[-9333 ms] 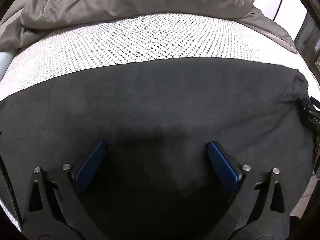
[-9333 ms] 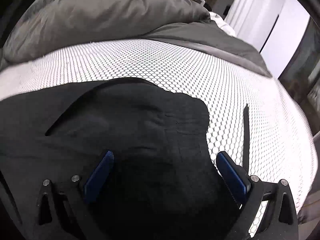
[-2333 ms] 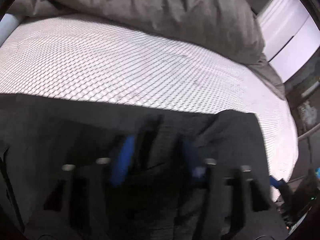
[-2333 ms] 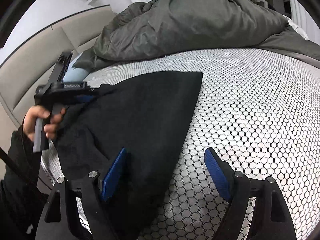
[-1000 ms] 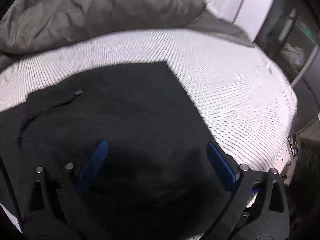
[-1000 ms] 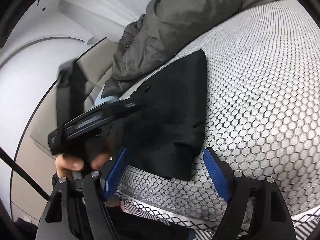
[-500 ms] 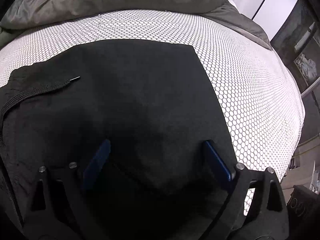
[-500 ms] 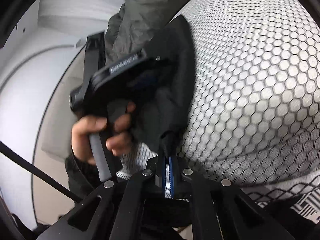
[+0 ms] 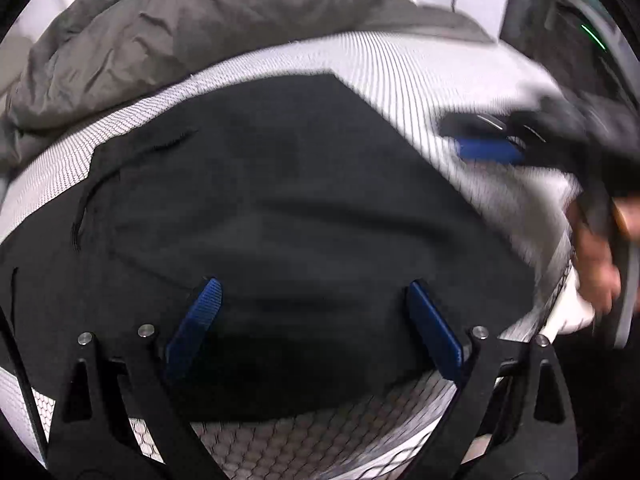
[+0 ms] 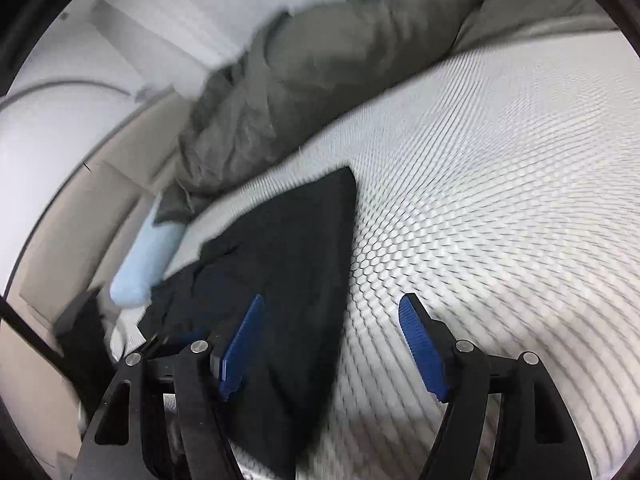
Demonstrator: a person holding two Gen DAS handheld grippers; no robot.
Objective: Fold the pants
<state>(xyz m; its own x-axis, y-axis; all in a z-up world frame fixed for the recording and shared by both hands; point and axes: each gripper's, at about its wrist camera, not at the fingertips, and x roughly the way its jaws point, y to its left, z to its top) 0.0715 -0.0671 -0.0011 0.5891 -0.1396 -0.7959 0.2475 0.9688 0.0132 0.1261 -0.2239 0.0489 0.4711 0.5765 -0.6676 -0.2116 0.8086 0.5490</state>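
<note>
While the folded black fabric pants [image 9: 288, 216] lie flat on the white honeycomb-patterned bed [image 10: 500, 200], the left tongs [image 9: 312, 320] hover spread and empty, the right tongs [image 10: 332, 344] are opening with nothing pinched, and the soft, limp cloth looks best taken at an edge.

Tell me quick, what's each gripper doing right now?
Left gripper: open, holding nothing, over the black pants.
Right gripper: jaws opening, nothing between them.
</note>
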